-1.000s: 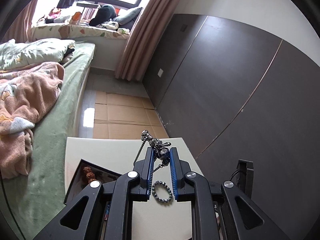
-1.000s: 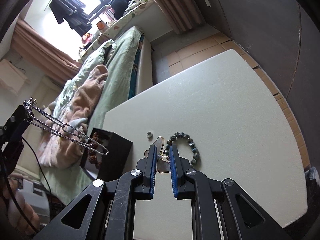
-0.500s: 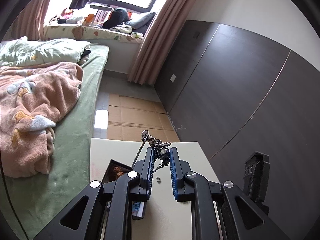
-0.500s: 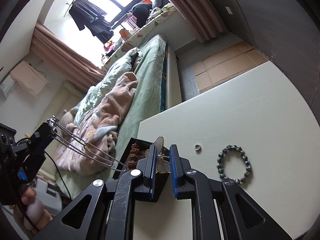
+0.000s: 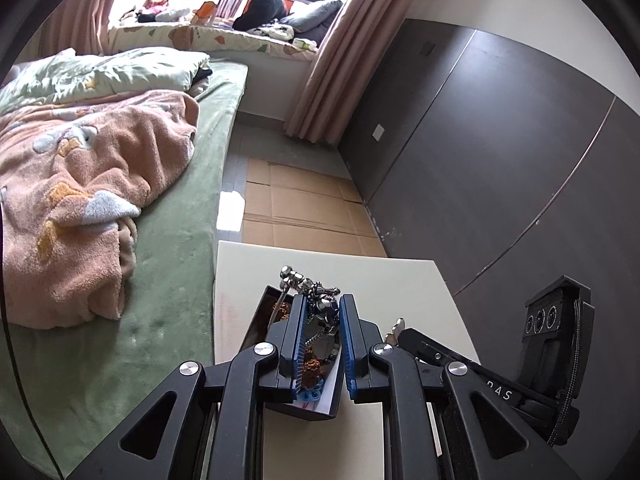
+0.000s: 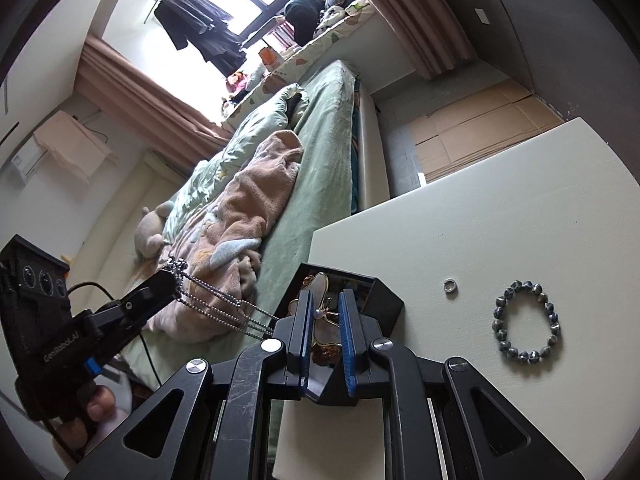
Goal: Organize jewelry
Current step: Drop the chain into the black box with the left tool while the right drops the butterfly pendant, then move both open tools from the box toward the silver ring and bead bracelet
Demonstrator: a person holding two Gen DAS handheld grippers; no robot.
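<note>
Holding both grippers over white table [image 6: 500, 216] beside green bed [image 5: 176, 280]. Black jewelry box [image 6: 380, 300], lid off, sits near table's bed-side edge, brown beads inside. Your left gripper [image 5: 322, 312] clamps silver ball-chain necklace [image 5: 308, 284] above box; chain loops droop toward it. Your right gripper [image 6: 325, 312] pinches gold butterfly pendant [image 6: 320, 324] over box opening. Blue-grey bead bracelet [image 6: 526, 320] lies on table, well apart from box. Small silver ring [image 6: 451, 286] rests between box and bracelet.
</note>
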